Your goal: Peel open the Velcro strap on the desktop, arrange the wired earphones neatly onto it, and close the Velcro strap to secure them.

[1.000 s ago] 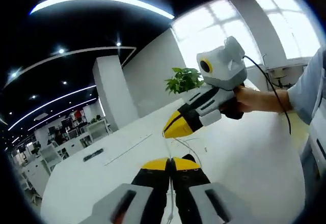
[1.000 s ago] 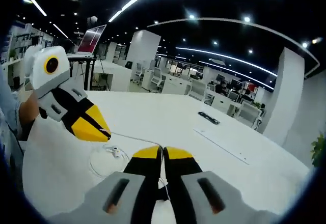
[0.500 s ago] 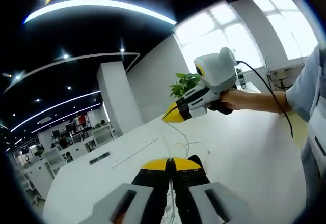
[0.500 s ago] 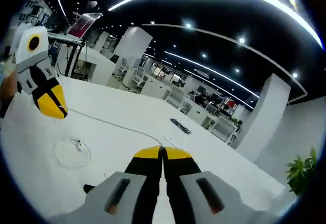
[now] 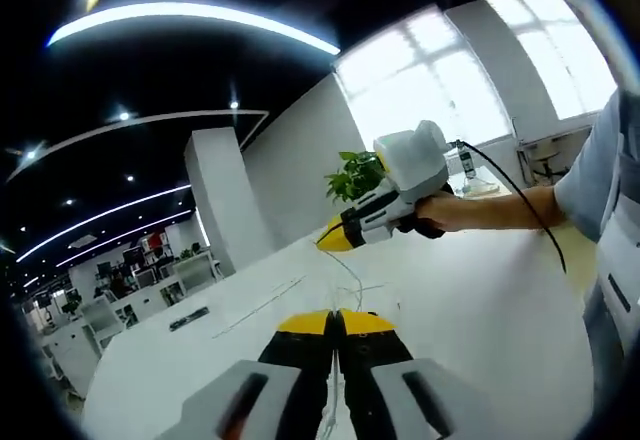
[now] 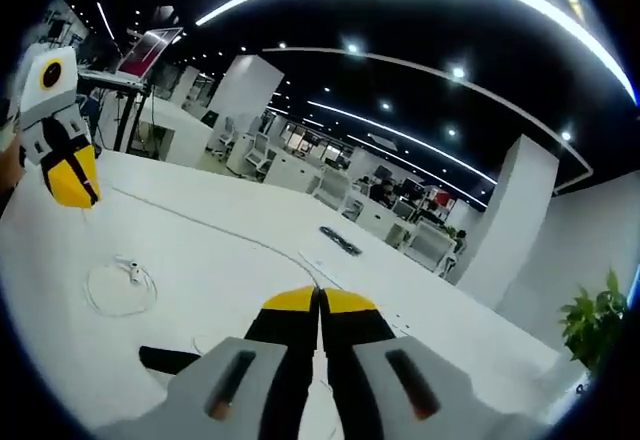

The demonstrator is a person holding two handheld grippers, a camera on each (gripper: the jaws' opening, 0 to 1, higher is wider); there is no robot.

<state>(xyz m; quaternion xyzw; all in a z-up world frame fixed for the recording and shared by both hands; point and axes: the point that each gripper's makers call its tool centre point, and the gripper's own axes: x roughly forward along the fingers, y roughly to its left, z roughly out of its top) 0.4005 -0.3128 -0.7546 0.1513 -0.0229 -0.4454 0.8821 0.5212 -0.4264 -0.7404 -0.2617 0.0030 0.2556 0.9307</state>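
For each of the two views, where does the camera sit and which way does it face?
Left gripper view: rides the left gripper, facing the windows and plant; shows the right gripper, a hand, a sleeve.
Right gripper view: rides the right gripper, facing the office; shows the left gripper.
Shared: the white table and the earphone cable strung between both shut grippers.

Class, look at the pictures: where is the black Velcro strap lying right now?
In the right gripper view, the Velcro strap lies flat on the white table, just left of the right tool, with the earphone coil beyond it.
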